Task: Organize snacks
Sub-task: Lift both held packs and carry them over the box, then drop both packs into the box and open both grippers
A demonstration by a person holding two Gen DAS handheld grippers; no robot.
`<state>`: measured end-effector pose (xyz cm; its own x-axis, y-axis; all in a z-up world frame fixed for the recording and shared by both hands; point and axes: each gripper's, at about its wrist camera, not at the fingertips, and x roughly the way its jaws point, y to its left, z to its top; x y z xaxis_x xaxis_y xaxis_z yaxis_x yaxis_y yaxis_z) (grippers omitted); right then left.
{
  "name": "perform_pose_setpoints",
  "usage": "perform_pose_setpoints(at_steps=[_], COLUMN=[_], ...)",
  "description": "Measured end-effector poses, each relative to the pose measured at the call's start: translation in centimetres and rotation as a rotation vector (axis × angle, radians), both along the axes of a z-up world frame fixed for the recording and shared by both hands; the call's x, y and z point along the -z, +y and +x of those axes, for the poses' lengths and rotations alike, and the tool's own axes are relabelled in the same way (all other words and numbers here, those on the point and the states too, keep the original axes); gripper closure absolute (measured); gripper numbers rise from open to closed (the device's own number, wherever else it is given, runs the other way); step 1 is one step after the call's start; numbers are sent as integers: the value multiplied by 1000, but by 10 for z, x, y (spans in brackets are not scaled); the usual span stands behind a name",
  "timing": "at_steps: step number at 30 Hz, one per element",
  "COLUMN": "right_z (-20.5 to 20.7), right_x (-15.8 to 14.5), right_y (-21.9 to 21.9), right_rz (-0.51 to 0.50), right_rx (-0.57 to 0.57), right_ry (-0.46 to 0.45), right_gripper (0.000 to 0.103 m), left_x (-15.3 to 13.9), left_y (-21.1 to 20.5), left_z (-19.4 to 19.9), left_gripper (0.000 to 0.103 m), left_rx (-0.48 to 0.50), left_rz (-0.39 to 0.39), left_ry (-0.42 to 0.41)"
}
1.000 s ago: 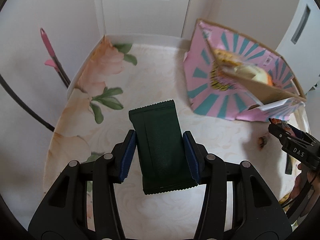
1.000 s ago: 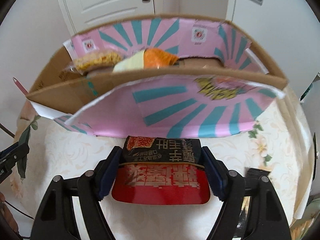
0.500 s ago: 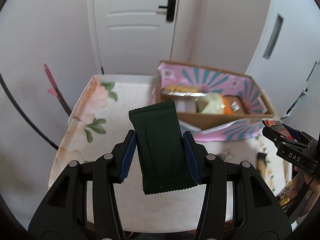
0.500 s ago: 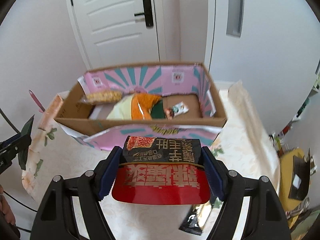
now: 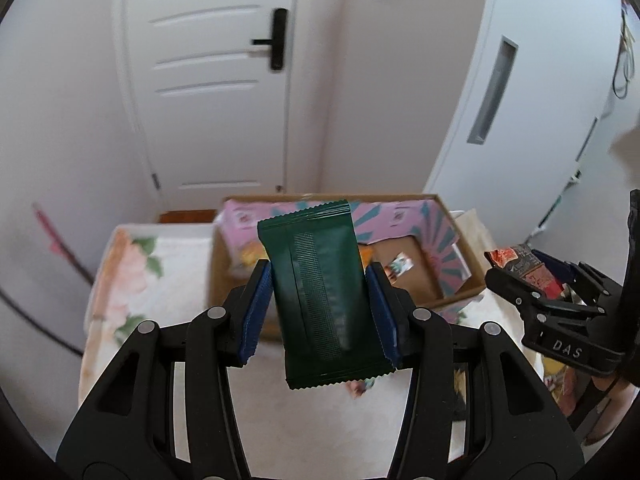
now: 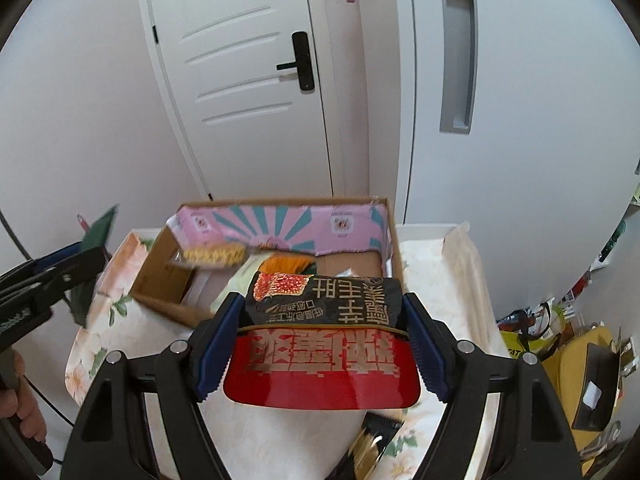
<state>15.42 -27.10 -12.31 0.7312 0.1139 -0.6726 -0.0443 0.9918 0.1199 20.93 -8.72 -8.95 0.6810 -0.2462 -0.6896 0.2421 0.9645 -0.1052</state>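
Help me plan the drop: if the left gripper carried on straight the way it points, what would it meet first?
Probably the open cardboard box: past the dark green packet clamped in the left gripper, the line seems to run into its interior, onto the snacks there. Depth is unclear, so it might cross the near wall first.

right claw point(image 6: 320, 340) gripping red-black snack packet point(image 6: 324, 336), cardboard box point(image 6: 280, 220) beyond
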Motion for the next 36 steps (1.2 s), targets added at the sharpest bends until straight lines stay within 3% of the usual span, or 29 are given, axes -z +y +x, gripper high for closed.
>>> perform_pose_setpoints(at_steps=[10,19,21,22,23,36], right_z=[47,92,99,101,103,132], right_x=[2,27,32,34,36,46], right_y=[-14,-17,-17,-18,-18,-9], right_rz=[19,64,76,82,89,134], right_rx=[71,107,116,122,127,86], right_ry=[36,118,134,143,150,248], right_gripper=[29,29,29,29,29,29], left_x=[38,74,78,79,78,66], left_y=[-40,-53,-52,-50,-47,3], left_z=[89,132,137,138,138,120], left_gripper=[59,57,33,7,0,0], left_rx=[146,205,210,201,194,138], left_rz=[21,69,78,90,89,70], left_ry=[157,238,251,249,237,218])
